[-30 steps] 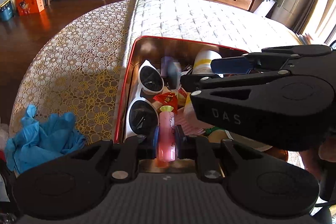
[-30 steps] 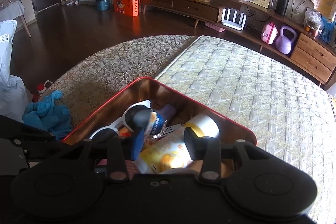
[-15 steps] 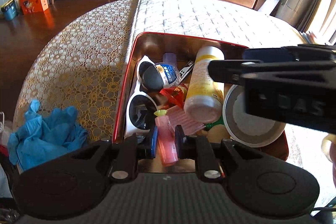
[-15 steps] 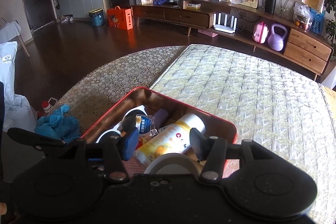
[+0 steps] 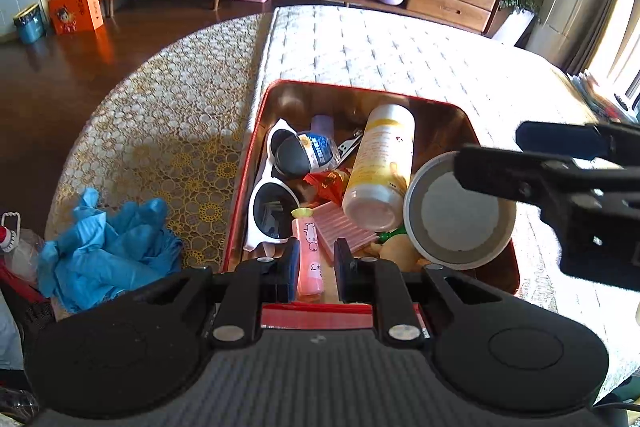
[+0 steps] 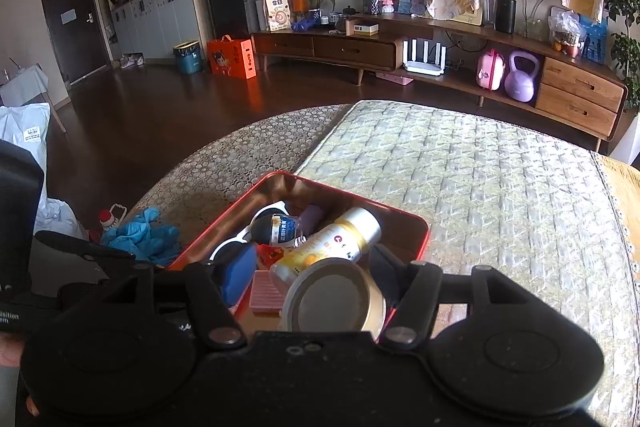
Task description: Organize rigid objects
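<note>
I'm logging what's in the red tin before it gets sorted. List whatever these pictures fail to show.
- Left wrist view: the lower end of the pink cartoon-print tube is hidden behind the left gripper.
- Left wrist view: a yellow object is mostly covered by the round grey-rimmed can.
- Right wrist view: the red metal tin's near corner is cut off by the right gripper.
- Both views: the label text on the yellow-and-white bottle is too small to read.

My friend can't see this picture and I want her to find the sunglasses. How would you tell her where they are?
Find the red tin sitting on the bed. Look along its left wall, the side nearest the blue gloves: the sunglasses lie there. They are the only thing in the tin with a white frame and two big dark lenses, beside a small pink bottle and a yellow bottle.
</note>
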{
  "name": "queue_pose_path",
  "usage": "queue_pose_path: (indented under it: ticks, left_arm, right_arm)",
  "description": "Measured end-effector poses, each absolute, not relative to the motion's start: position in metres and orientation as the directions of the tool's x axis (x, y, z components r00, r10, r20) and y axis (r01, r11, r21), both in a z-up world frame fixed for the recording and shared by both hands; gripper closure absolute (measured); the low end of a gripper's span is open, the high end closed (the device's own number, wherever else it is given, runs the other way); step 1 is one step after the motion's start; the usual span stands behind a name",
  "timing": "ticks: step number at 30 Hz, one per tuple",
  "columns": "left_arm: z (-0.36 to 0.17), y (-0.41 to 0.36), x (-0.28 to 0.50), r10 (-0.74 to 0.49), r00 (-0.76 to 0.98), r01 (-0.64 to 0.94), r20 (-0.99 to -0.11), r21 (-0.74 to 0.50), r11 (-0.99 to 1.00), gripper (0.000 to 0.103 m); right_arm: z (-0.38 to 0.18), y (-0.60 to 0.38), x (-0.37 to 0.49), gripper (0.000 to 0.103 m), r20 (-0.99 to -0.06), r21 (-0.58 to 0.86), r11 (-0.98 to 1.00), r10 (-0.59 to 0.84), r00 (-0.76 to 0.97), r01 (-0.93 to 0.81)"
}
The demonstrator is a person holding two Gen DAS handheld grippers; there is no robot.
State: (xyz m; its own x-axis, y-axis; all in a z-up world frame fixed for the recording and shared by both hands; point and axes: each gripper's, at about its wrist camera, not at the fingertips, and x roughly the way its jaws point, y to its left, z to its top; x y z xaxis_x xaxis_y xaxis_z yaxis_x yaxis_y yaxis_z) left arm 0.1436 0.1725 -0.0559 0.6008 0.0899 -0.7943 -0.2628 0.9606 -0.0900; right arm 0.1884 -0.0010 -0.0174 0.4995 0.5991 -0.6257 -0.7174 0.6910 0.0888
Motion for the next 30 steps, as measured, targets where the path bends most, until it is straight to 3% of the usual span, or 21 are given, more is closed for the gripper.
queue_pose_path:
  ticks: [20,22,23,24,26,30]
  left_arm:
    - [-0.022,0.138,0.104,0.168,0.69,-0.262,-0.704,-0.027,0.965,0.085]
    - [-0.02,0.133,0.1,0.16,0.698,-0.256,-0.698,-0.033,0.966,0.077]
    - [-0.019,0.131,0.098,0.157,0.702,-0.253,-0.694,-0.037,0.967,0.068]
    - [-0.019,0.13,0.096,0.158,0.707,-0.253,-0.689,-0.039,0.967,0.051]
    - [-0.017,0.127,0.089,0.17,0.727,-0.256,-0.666,-0.034,0.966,0.033]
    - [-0.014,0.12,0.081,0.17,0.741,-0.249,-0.65,-0.031,0.968,0.033]
  right_arm:
    - [-0.016,-0.077,0.141,0.03,-0.569,0.138,0.711,0.627,0.532,-0.69]
    - [-0.016,-0.082,0.134,0.027,-0.559,0.132,0.71,0.63,0.54,-0.692]
    - [-0.015,-0.084,0.132,0.025,-0.552,0.13,0.712,0.63,0.546,-0.69]
    - [-0.015,-0.087,0.13,0.024,-0.544,0.129,0.717,0.628,0.556,-0.685]
    - [-0.014,-0.093,0.127,0.022,-0.533,0.135,0.719,0.633,0.562,-0.682]
    - [-0.014,-0.102,0.118,0.01,-0.512,0.14,0.717,0.643,0.57,-0.683]
